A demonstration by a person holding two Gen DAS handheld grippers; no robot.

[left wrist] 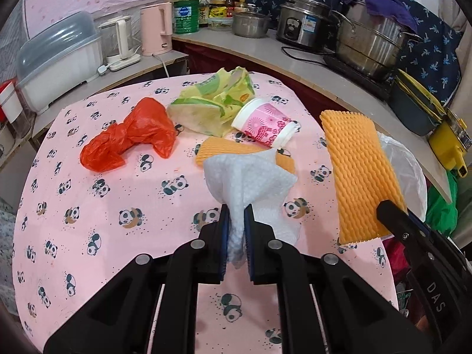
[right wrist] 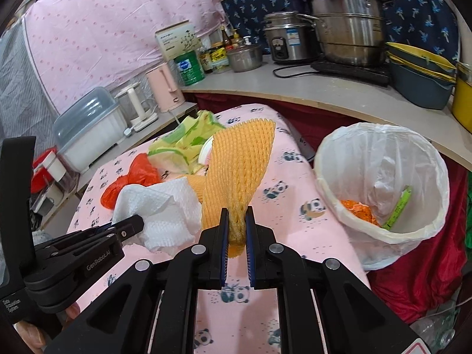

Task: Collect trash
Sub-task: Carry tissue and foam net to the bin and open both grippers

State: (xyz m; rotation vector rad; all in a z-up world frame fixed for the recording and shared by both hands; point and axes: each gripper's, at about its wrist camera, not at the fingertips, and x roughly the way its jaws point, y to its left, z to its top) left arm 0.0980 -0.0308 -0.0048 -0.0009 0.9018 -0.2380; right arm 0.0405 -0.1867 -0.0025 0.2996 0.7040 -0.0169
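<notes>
Left wrist view, going left to right: a crumpled red plastic bag [left wrist: 129, 135] sits left of centre on the panda tablecloth [left wrist: 88, 236], then a yellow-green wrapper [left wrist: 212, 103] above centre, with a pink paper cup [left wrist: 265, 125] tipped on its side touching it. Bottom centre, the left gripper [left wrist: 236, 221] is clamped on a white paper towel [left wrist: 250, 183], which covers part of a second orange foam net [left wrist: 212, 150] lying flat on the cloth. Right side of the frame, the orange foam net [left wrist: 360, 171] hangs up off the table, pinched at its lower end by the other gripper

Right wrist view: the towel and the left gripper show at lower left, the right gripper [right wrist: 237, 224] at bottom centre is squeezed tight on the bunched end of the foam net [right wrist: 239, 171], and at the right edge there's the trash bin with a white liner [right wrist: 380, 147], some orange scraps and a green strip already inside
</notes>
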